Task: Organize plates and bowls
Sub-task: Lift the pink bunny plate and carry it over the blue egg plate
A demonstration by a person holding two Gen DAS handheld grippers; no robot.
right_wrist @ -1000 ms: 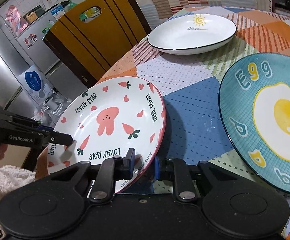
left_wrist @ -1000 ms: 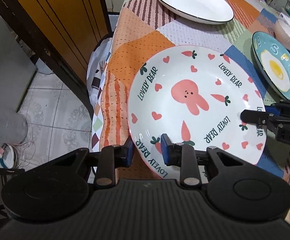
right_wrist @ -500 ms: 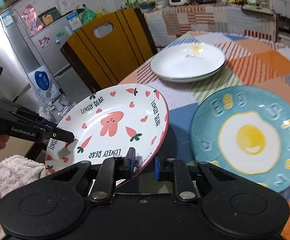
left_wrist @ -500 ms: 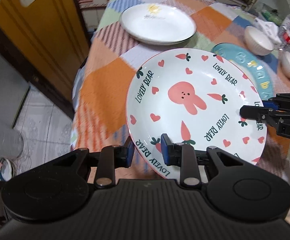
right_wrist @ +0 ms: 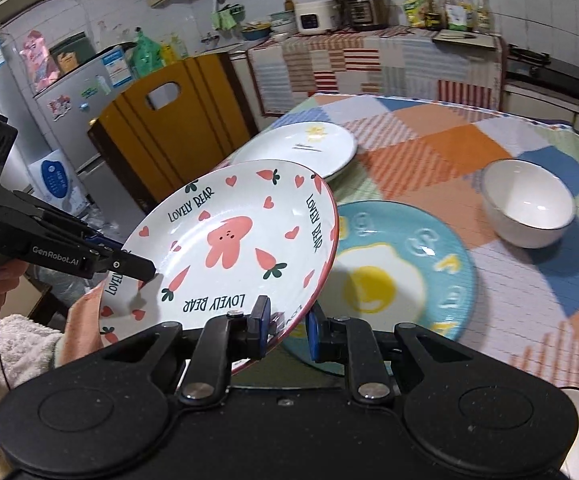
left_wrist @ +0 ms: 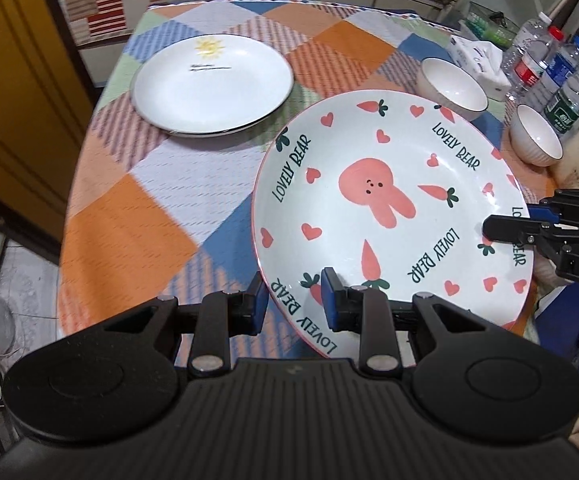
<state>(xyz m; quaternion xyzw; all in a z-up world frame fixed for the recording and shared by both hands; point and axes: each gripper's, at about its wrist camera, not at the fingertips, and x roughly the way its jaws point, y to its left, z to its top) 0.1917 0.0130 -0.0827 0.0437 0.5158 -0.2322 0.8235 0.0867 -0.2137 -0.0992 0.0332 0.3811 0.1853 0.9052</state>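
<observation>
1. The left tongs (left_wrist: 294, 295) are clamped on the near rim of the "Lovely Bear" rabbit plate (left_wrist: 389, 216), one blue pad above the rim and one below.
2. The right tongs (right_wrist: 287, 328) grip the same plate (right_wrist: 229, 248) at the opposite edge, closed on the rim with a pad on each face.
3. The plate is held clear of the tabletop (left_wrist: 129, 240), tilted, with its printed face up; in the right wrist view it overlaps the left edge of the teal fried-egg plate (right_wrist: 401, 276) lying on the cloth beneath.
4. A white plate with a sun motif (left_wrist: 213, 84) rests flat on the patchwork tablecloth, well apart from the held plate and toward the far left side.
5. Two white bowls (left_wrist: 453, 88) (left_wrist: 535, 140) stand upright near the right edge, just beside a group of water bottles (left_wrist: 553, 68).
6. A yellow wooden chair (right_wrist: 169, 124) stands at the far left side of the tabletop.
</observation>
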